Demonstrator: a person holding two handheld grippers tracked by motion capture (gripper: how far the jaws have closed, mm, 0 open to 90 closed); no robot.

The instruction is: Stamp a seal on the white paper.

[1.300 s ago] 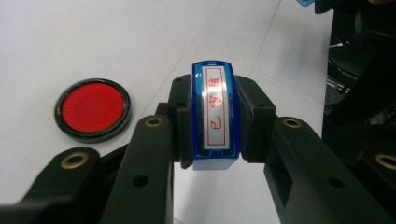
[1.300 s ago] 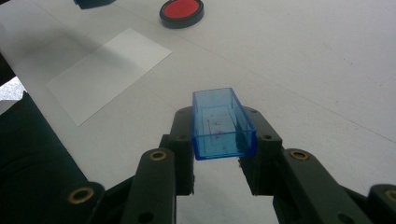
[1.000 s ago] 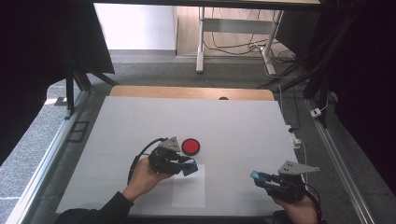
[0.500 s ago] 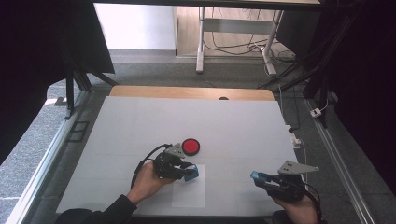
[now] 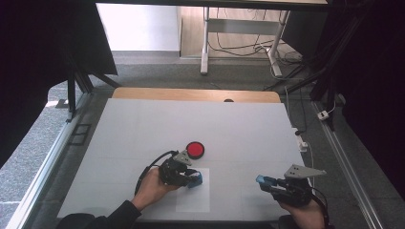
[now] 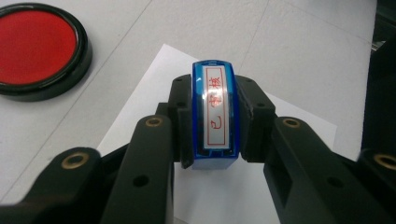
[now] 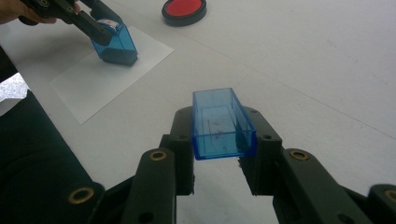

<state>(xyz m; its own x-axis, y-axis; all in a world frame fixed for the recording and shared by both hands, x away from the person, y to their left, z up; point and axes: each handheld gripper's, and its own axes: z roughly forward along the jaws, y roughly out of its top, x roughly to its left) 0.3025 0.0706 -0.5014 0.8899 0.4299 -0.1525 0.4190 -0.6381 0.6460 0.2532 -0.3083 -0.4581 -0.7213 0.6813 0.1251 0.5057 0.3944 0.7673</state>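
My left gripper [image 5: 191, 180] [image 6: 215, 121] is shut on a blue stamp [image 6: 215, 119] [image 5: 195, 180] [image 7: 114, 44] with a white label and red characters on its top. The stamp's base rests on the top edge of a white sheet of paper [image 5: 193, 198] [image 6: 154, 79] [image 7: 93, 79]. A round red ink pad [image 5: 195, 150] [image 6: 39, 49] [image 7: 183, 9] in a black case lies just beyond the paper. My right gripper [image 5: 263, 181] [image 7: 219, 126] hovers near the table's front right and is shut on the stamp's clear blue cap [image 7: 219, 123] [image 5: 261, 180], its hollow side up.
The white table [image 5: 143, 129] ends in a wooden strip at the far edge. A person's hands and dark sleeves come in from the bottom. Metal rails run along both sides, with cables and desk legs on the floor beyond.
The left gripper has moved right and down with the stamp, from beside the ink pad onto the paper. The right gripper has stayed in place.
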